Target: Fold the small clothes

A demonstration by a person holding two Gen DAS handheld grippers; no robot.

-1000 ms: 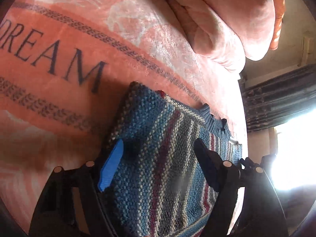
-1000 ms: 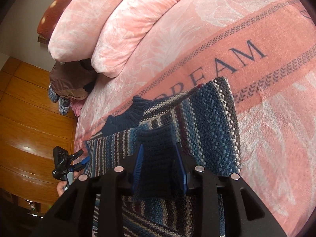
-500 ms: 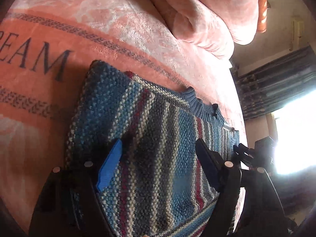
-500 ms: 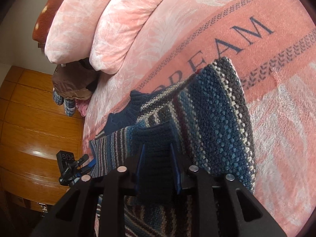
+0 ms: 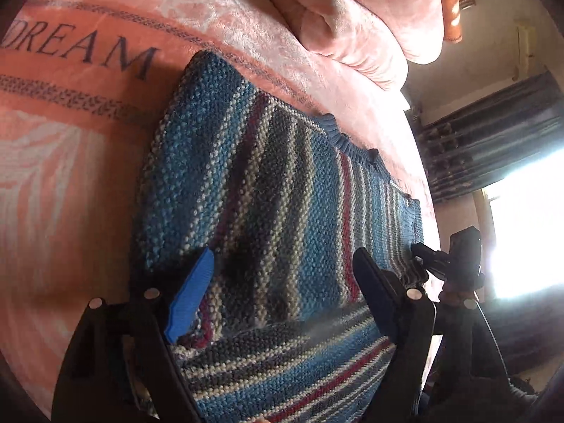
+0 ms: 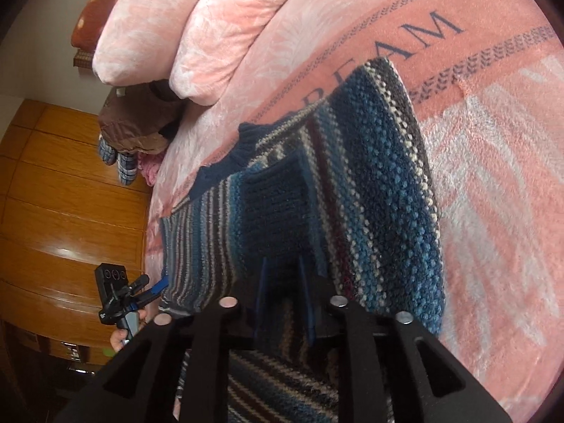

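Pink bed [image 5: 70,183] w/ pillows [image 6: 197,35] upper frame. Right tool [image 6: 283,292] clenched on the sweater [image 5: 268,211] cuff, sleeve now drawn further over the body; left tool [image 5: 278,289] released, hovering over the hem. Fold half done. Bed edge near collar side; open blanket at frame right.

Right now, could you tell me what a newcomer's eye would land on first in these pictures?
First the striped knit sweater, blue with grey and red bands, lying on the pink blanket printed DREAM. The right claw is shut on a dark ribbed part of it, while the left claw hangs open over the stripes. Behind them, rolled pink bedding lies along the bed's far side.
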